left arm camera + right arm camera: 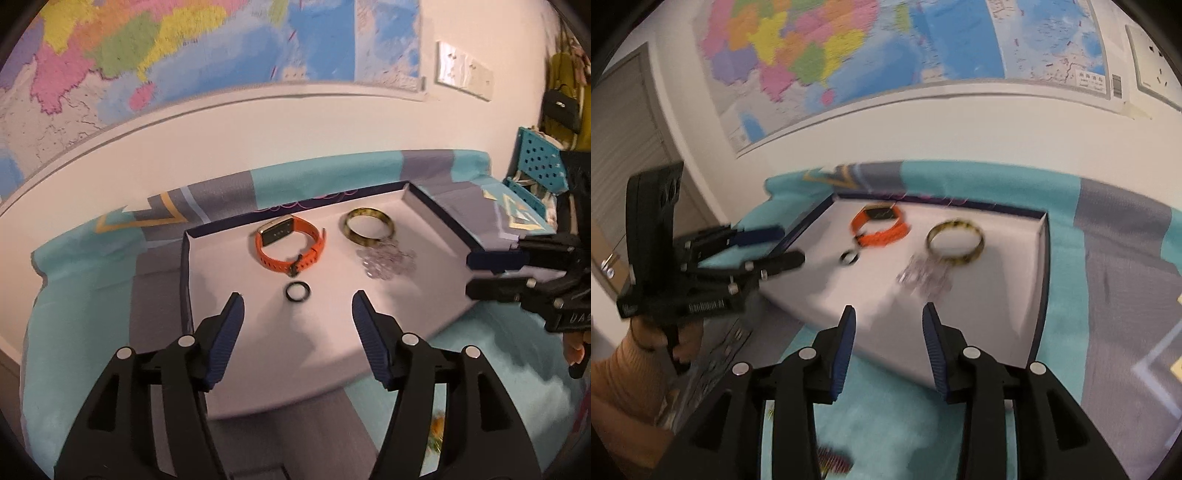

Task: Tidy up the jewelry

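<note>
Risking a nudge to the black ring (297, 291) at 12 o'clock of the empty, parted left gripper (297, 312), or a snag on the clear bead chain (925, 277) at 12 o'clock of the likewise empty, parted right gripper (888, 325), inside the white tray (436, 206).

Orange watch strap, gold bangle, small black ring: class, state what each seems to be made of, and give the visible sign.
Orange watch strap: probably silicone or rubber; matte, bends in a soft loop, punched holes.
Gold bangle: perhaps metal or resin; rigid hoop, glossy yellow with dark mottling.
Small black ring: unclear, maybe ceramic or coated metal; smooth dark band with a slight sheen.
</note>
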The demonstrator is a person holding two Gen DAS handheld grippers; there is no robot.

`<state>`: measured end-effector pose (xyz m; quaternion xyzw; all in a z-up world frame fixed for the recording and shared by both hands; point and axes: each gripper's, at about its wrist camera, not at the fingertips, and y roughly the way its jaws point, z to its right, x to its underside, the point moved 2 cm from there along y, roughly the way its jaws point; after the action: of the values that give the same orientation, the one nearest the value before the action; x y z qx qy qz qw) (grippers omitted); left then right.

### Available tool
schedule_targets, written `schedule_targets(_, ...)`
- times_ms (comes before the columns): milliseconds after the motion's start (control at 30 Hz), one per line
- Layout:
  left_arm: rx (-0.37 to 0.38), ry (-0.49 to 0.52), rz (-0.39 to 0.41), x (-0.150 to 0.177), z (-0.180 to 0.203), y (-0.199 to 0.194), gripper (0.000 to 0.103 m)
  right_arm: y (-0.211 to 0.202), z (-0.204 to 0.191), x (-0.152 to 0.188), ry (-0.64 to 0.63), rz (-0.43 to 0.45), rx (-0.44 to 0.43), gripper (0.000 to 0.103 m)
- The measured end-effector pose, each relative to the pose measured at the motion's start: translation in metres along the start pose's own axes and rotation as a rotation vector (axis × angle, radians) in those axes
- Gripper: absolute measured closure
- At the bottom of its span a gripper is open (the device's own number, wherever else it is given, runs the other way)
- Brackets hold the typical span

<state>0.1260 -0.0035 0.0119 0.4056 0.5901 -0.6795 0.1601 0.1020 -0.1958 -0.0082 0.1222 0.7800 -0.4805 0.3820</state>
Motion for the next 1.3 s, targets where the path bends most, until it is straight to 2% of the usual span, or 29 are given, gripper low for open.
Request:
schedule_targets(267,0.035,-0.014,-0.018,0.038,0.009,-0.028,0.041,-0.007,-0.026,0.06,-0.069,-0.125,-0.034,0.062)
schedule_targets(467,0.062,-0.046,-0.053,0.066,0.014,-0.033,0.04,-0.01,-0.029,0.079,-0.035,-0.154,-0.05,0.063)
schedule_targets(533,0.067,-0.058,-0.058,0.072,0.014,-0.035,0.04,-0.01,-0.033,0.08,-0.033,-0.15,-0.05,0.064)
schedule_targets(600,0.073,-0.069,-0.06,0.076,0.014,-0.038,0.04,-0.008,-0.035,0.08,-0.034,-0.153,-0.06,0.078)
schedule_targets(667,0.07,-0.07,-0.059,0.079,0.015,-0.04,0.04,-0.006,-0.036,0.08,-0.022,-0.157,-0.079,0.082)
schedule_targets(733,0.07,-0.074,-0.06,0.083,0.015,-0.042,0.04,-0.006,-0.037,0.08,-0.017,-0.154,-0.086,0.092)
schedule_targets(1300,0.107,-0.046,-0.067,0.094,0.024,-0.049,0.041,-0.028,-0.029,0.045,0.025,-0.018,-0.077,0.094)
